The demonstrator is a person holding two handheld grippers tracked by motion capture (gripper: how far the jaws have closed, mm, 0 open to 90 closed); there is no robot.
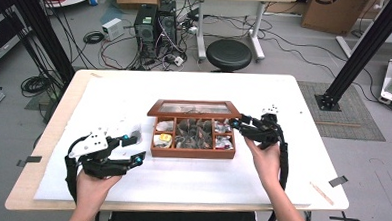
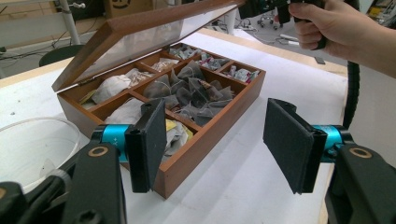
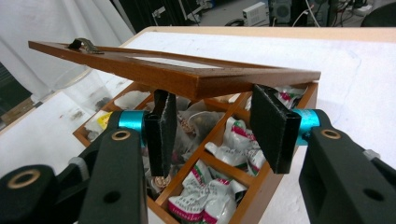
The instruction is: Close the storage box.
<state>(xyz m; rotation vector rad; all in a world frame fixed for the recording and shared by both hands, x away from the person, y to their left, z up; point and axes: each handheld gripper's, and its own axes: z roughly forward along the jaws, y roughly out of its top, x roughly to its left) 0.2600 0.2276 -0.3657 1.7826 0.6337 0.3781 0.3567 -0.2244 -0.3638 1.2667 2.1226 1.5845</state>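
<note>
The right gripper has its jaws under the lid, propping it half-open over the box mid-tabletop. The left gripper, jaws open and empty, waits beside the box.

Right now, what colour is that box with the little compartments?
Reddish-brown wood, the box shows best in the left gripper view.
</note>
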